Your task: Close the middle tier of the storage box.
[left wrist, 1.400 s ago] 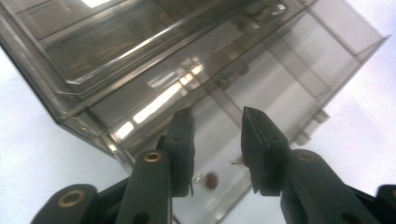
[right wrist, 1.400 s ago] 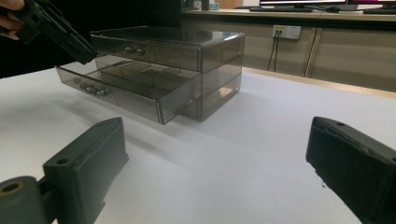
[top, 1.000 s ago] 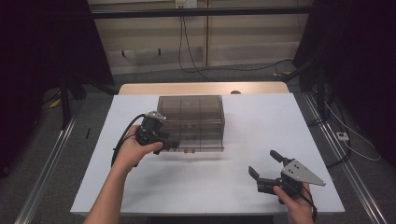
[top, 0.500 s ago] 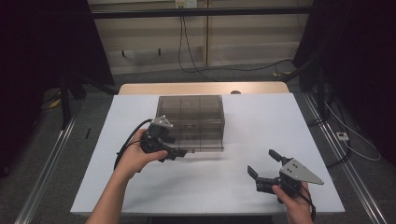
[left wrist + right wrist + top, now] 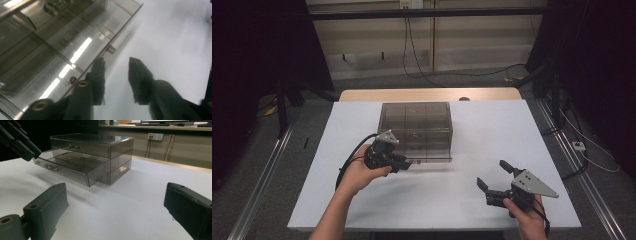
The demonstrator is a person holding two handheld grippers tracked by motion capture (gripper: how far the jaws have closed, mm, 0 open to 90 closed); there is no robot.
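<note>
The smoky transparent plastic drawer cabinet (image 5: 416,130) sits mid-table on the white tabletop (image 5: 492,135), its middle drawer (image 5: 66,168) pulled out, a small red item (image 5: 73,79) inside. The left gripper (image 5: 408,163), jaws just narrowed yet clamping nothing, hovers beside the drawer's knob (image 5: 110,49). The right gripper (image 5: 493,176) rests spread wide, well apart.

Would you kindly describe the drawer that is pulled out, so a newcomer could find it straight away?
On the white table stands a smoky clear plastic drawer box. Its middle drawer juts forward toward the person, beside the left claw. The top drawer above it is pushed in flush; this one sticks out, showing a small knob.
</note>
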